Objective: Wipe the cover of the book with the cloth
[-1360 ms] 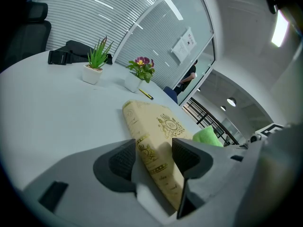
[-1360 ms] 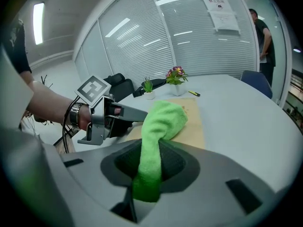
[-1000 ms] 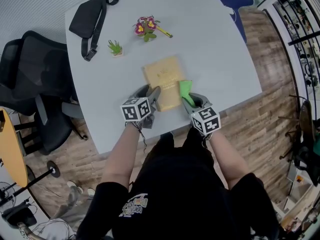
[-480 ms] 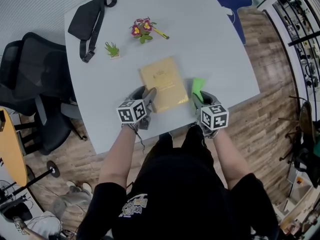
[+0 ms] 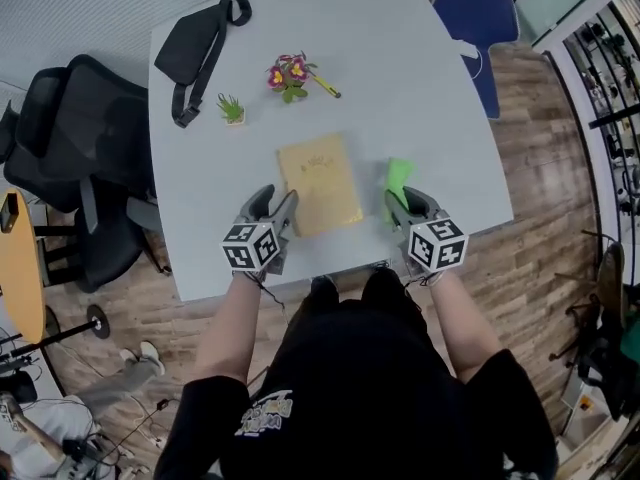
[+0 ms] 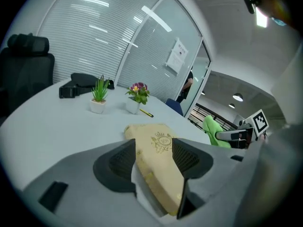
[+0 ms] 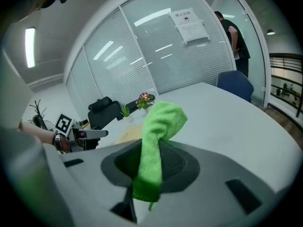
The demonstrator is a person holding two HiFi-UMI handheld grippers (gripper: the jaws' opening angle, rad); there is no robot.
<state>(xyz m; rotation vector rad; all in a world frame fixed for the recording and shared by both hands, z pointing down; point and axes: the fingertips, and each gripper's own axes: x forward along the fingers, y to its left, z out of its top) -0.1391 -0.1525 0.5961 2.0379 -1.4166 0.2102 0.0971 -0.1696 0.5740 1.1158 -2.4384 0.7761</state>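
Lying flat near the front edge of the table (image 5: 420,88), the book (image 5: 320,183) had its long axis pointing away from the person, and the left gripper (image 5: 272,208) had its jaws pressed onto the near left corner. The green cloth (image 5: 398,175), pinched tight in the right gripper (image 5: 408,205), sat just off the book's right edge, clear of the cover. So I figured it only needed a short sweep leftward.

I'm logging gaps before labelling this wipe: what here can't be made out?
Book cover lettering: too small to read in the head view and the left gripper view.
Book's near left corner: covered by the left gripper, head view.
Cloth, lower end: sinks out of sight inside the right gripper, right gripper view.
Notice on the glass wall: too small, right gripper view.
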